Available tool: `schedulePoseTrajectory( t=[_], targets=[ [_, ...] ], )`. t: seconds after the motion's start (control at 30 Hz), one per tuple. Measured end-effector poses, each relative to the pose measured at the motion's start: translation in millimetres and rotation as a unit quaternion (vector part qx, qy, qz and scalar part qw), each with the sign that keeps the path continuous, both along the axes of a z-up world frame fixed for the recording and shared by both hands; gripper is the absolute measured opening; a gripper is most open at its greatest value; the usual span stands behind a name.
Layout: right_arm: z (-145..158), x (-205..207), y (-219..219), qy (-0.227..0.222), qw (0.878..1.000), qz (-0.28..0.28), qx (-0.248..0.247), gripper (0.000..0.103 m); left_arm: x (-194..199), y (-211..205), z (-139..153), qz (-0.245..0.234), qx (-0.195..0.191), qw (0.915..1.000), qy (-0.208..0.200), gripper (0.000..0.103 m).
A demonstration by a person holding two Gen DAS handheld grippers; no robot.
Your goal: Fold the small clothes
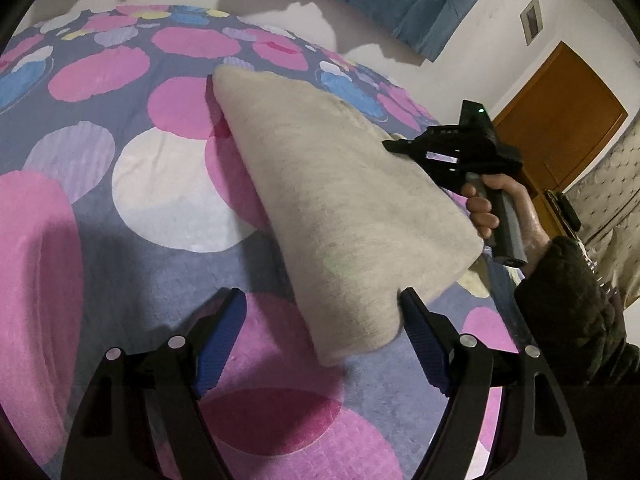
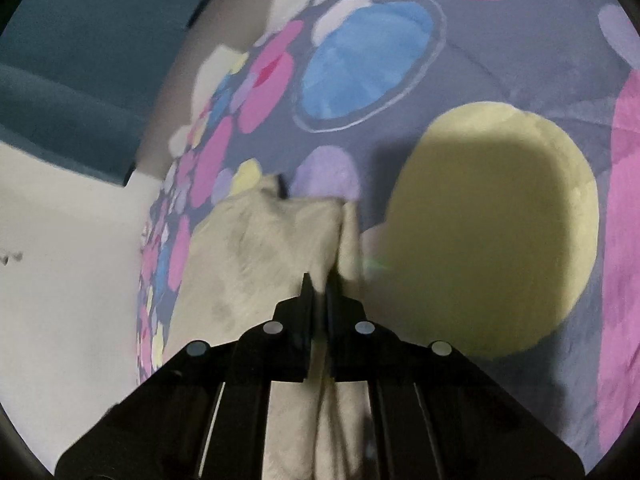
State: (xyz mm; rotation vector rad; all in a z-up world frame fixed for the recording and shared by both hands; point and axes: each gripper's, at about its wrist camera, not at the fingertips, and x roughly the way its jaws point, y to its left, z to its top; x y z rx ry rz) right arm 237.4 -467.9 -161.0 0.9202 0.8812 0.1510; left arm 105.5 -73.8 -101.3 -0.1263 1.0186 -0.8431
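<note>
While pinched at its upper right corner by the right gripper (image 2: 318, 282), hangs as a slanted sheet above the bed (image 1: 160, 184): one beige garment (image 1: 340, 208), lifted off the spotted cover along most of its length. Runs long from the far upper-left end, low near the bed, down toward the near edge at the lower right. Drops that near edge straight in between the fingers of the left gripper (image 1: 320, 300), much closer to the right-hand finger (image 1: 420, 340) and seemingly brushing its tip; well apart from the left-hand one.

Fingers on the right: clamped narrow on a bunched fold of the cloth, seen plainly in the right wrist view. Fingers on the left: spread wide, pressing on nothing.

Looks soft and knitted, pale oatmeal, plain, smeared by blur; seems doubled over, though hard to be sure.

Probably calls next for the nearer left gripper to centre on that hanging edge and close there.
</note>
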Motion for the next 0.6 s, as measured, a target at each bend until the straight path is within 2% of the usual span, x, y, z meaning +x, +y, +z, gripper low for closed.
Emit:
schedulePoseTrajectory(
  t=[0.2, 0.3, 0.33, 0.37, 0.4, 0.47, 0.57, 0.6],
  targets=[
    [-8.6, -9.4, -13.3, -0.018, 0.998, 0.001, 0.057, 0.007, -0.2, 0.7, 3.5, 0.0, 0.0, 1.0, -0.002, 0.077],
    [-4.3, -25.3, -17.8, -0.025, 0.997, -0.005, 0.066, 0.019, 0.0, 0.0, 3.5, 0.0, 0.002, 1.0, -0.002, 0.077],
    [-2.7, -30.1, -17.8, -0.027, 0.997, -0.007, 0.069, 0.027, 0.5, -0.2, 3.4, 0.0, 0.003, 1.0, -0.003, 0.077],
    [-0.7, -39.6, -17.2, -0.028, 0.997, -0.009, 0.07, 0.039, 1.6, -0.9, 2.8, 0.0, 0.003, 1.0, -0.003, 0.077],
    [1.5, -47.7, -15.7, -0.031, 0.997, -0.008, 0.07, 0.043, 3.2, -2.5, 2.1, 0.0, 0.004, 1.0, -0.003, 0.077],
    [7.2, -62.0, -11.1, -0.043, 0.996, -0.002, 0.074, 0.06, 3.8, -2.3, 1.8, -0.001, 0.005, 1.0, -0.003, 0.077],
    [14.2, -83.6, -4.4, -0.063, 0.994, 0.003, 0.085, 0.077, 4.3, -2.4, 1.5, -0.001, 0.005, 1.0, -0.004, 0.077],
    [14.1, -89.9, -2.2, -0.068, 0.994, 0.004, 0.088, 0.079, 4.7, -2.5, 1.4, -0.001, 0.006, 1.0, -0.004, 0.077]
  ],
)
